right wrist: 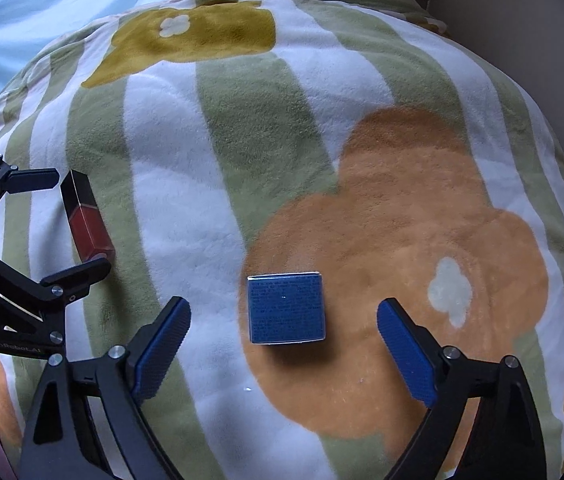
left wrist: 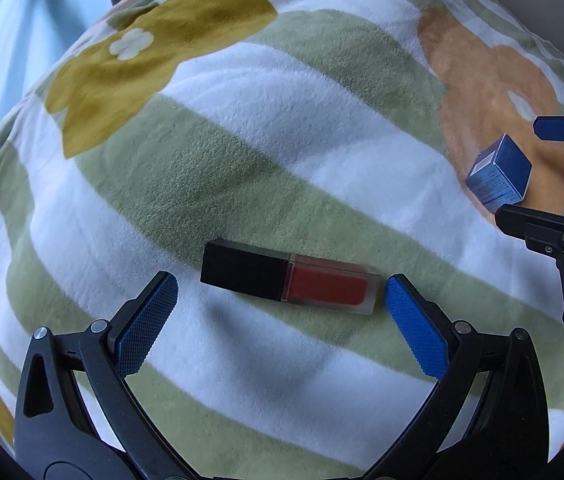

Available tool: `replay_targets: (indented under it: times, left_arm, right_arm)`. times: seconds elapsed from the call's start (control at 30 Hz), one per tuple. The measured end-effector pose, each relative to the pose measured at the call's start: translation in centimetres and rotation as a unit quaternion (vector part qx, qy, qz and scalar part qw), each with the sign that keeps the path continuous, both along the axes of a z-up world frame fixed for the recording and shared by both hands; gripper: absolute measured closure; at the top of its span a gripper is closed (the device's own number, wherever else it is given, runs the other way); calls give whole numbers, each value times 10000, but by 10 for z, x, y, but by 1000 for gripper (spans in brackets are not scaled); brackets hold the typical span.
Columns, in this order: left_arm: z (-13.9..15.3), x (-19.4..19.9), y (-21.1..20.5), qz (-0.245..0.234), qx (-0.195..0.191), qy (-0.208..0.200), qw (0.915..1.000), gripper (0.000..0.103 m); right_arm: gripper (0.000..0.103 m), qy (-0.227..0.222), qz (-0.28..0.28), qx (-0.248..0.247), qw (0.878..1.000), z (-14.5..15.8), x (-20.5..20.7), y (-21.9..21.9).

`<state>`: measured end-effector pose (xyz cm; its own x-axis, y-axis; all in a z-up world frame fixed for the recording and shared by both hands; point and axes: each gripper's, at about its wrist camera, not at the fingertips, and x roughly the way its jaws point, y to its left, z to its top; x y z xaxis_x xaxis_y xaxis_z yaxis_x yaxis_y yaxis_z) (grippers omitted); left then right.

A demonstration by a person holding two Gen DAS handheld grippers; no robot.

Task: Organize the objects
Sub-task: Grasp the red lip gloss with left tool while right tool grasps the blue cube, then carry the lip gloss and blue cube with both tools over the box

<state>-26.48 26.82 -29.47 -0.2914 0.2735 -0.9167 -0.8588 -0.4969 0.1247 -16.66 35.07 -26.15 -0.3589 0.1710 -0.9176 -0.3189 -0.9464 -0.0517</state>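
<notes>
A lip gloss tube (left wrist: 290,276) with a black cap and red body lies on the striped blanket (left wrist: 282,100). My left gripper (left wrist: 282,286) is open, its blue pads on either side of the tube, apart from it. The tube also shows in the right wrist view (right wrist: 85,216) between the left gripper's fingers. A small blue box (right wrist: 286,308) stands on the orange flower patch. My right gripper (right wrist: 284,314) is open, with the box between its pads and not touched. In the left wrist view the box (left wrist: 500,174) sits between the right gripper's fingers (left wrist: 562,130).
The soft blanket (right wrist: 241,120) has green and white stripes with yellow and orange flowers and bulges over a rounded cushion. A light blue sheet (left wrist: 1,60) lies at the far left. A beige wall or cushion (right wrist: 522,20) is at the far right.
</notes>
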Motion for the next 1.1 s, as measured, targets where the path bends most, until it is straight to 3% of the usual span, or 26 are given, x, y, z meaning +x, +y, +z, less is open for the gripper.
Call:
replay_targets:
  times: [0.17, 0.23, 0.33, 0.57, 0.77, 1.1]
  left_arm:
    - [-8, -5, 3, -174, 9, -71, 9998, 5]
    - [-10, -4, 4, -272, 9, -137, 9995, 18]
    - [-11, -4, 5, -326, 3, -180, 9993, 20]
    - [-9, -7, 2, -212, 58, -320, 9992, 20]
    - [6, -1, -4, -67, 127, -329, 9994, 20]
    - [82, 19, -32, 744, 545, -308, 9953, 20]
  right_arm:
    - [43, -149, 32, -59, 9999, -12, -4, 1]
    - [59, -196, 21, -107, 9997, -14, -4, 2]
    - [68, -235, -23, -44, 9997, -14, -1, 5]
    - [69, -200, -1, -99, 9998, -6, 10, 10]
    - [69, -77, 9, -107, 9999, 19, 24, 12]
    - [69, 159, 335, -103, 9993, 91, 46, -5]
